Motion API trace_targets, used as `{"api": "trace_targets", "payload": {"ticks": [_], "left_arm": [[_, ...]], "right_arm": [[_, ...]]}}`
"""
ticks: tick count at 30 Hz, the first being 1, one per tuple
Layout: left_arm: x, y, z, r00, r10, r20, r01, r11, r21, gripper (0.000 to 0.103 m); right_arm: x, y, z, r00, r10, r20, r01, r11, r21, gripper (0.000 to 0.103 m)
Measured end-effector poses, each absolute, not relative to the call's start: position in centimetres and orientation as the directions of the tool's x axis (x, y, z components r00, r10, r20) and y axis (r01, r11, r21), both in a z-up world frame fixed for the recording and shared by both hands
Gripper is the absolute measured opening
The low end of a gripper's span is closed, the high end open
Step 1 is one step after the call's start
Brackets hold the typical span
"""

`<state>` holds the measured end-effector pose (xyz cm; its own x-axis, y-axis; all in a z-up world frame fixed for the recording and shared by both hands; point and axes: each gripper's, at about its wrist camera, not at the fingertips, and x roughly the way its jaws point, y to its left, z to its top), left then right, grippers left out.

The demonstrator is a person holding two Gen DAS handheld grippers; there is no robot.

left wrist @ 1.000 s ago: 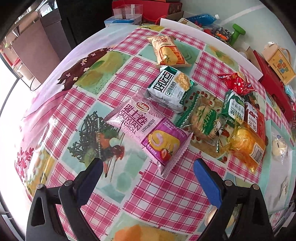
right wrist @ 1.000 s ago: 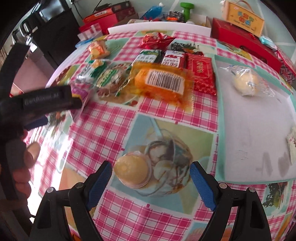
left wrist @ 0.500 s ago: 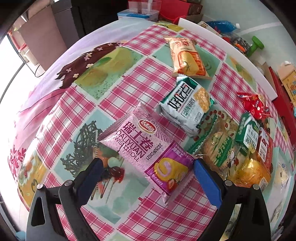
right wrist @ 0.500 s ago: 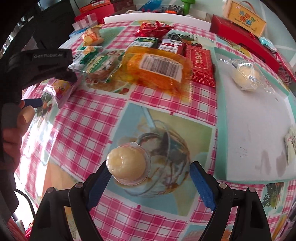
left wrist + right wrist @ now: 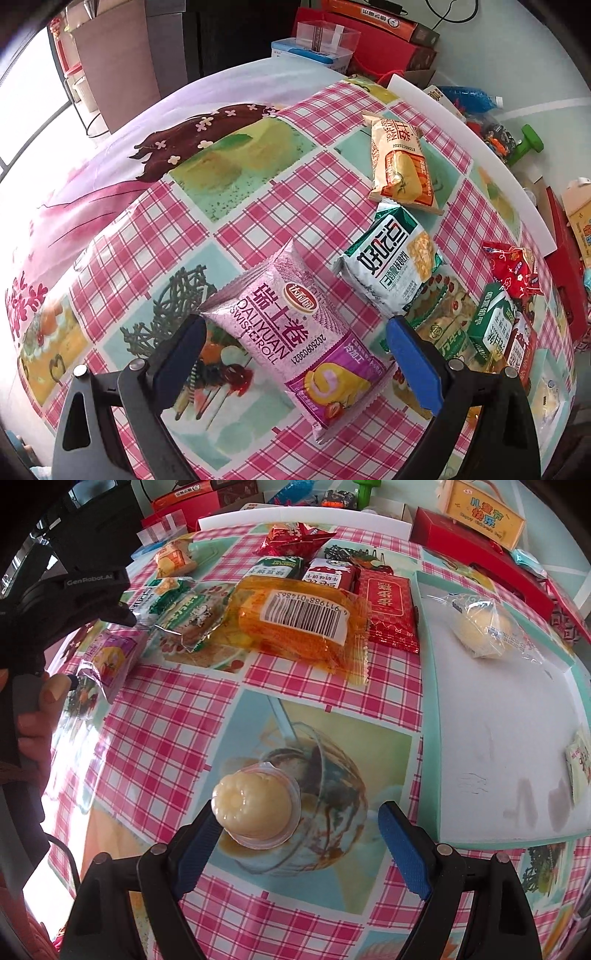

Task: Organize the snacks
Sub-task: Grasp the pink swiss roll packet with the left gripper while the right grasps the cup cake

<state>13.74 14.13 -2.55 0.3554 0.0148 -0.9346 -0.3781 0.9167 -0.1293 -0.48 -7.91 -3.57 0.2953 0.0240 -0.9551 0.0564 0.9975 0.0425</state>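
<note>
In the left wrist view, the left gripper (image 5: 295, 354) is seen at the bottom of the frame with its blue pads apart; its jaws have just been closing a little. Between them lies the purple Swiss roll packet (image 5: 295, 339), slanted from the upper middle toward the lower right — the left pad sits just beside the packet's left edge, the right pad near its right side, and no pressing on it can be made out. To the upper right of it a green-and-white biscuit packet (image 5: 391, 262) is laid on the checked tablecloth (image 5: 258, 221), and above that an orange-and-cream cake packet (image 5: 400, 166). A red wrapped snack (image 5: 513, 266) and a green carton (image 5: 491, 325) are found at the right edge.

In the right wrist view, the right gripper (image 5: 295, 845) is shown at the bottom with its pads apart. A round jelly cup (image 5: 255, 808) stands between them, touching or nearly touching the left pad and well apart from the right one. In the upper middle an orange packet with a barcode label (image 5: 299, 620) is seen, with a red flat packet (image 5: 388, 609) just to its right. At the right a pale green tray (image 5: 428, 701) holds a bun in clear wrap (image 5: 484, 627). At the left edge the other gripper's black body is held by a hand (image 5: 33, 716).
</note>
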Motion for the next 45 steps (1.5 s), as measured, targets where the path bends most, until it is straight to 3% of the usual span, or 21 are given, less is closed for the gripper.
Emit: {"api": "trace_targets", "payload": {"ticks": [4, 7, 18, 24, 32, 42, 45], "left_arm": [[13.4, 13.6, -3.2, 0.303, 0.025, -0.953, -0.352, 0.932, -0.088, 0.058], [12.9, 11.8, -3.3, 0.267, 0.067, -0.961, -0.292, 0.956, -0.014, 0.052], [8.1, 5.1, -3.1, 0.223, -0.041, -0.974, -0.038, 0.998, -0.051, 0.049], [5.5, 3.4, -2.8, 0.202, -0.118, -0.972, 0.01, 0.993, -0.118, 0.047], [4.6, 3.3, -2.9, 0.19, -0.149, -0.97, 0.014, 0.989, -0.149, 0.047], [6.4, 3.0, -3.2, 0.183, -0.148, -0.972, 0.033, 0.989, -0.144, 0.047], [6.5, 2.7, -3.1, 0.193, -0.16, -0.968, 0.041, 0.987, -0.155, 0.043]], "right_arm": [[-0.6, -8.2, -3.5, 0.295, 0.027, -0.955, 0.063, 0.997, 0.048, 0.087], [-0.5, -8.3, -3.4, 0.295, 0.03, -0.955, 0.062, 0.997, 0.051, 0.087], [-0.8, -8.2, -3.3, 0.298, 0.045, -0.953, 0.049, 0.997, 0.063, 0.085], [-1.1, -9.2, -2.9, 0.311, 0.051, -0.949, 0.065, 0.995, 0.075, 0.074], [-1.0, -9.8, -2.6, 0.327, 0.043, -0.944, 0.09, 0.993, 0.076, 0.066], [-0.3, -12.2, -2.3, 0.367, 0.067, -0.928, 0.159, 0.978, 0.133, 0.044], [-0.3, -12.5, -2.2, 0.382, 0.073, -0.921, 0.178, 0.972, 0.151, 0.039]]}}
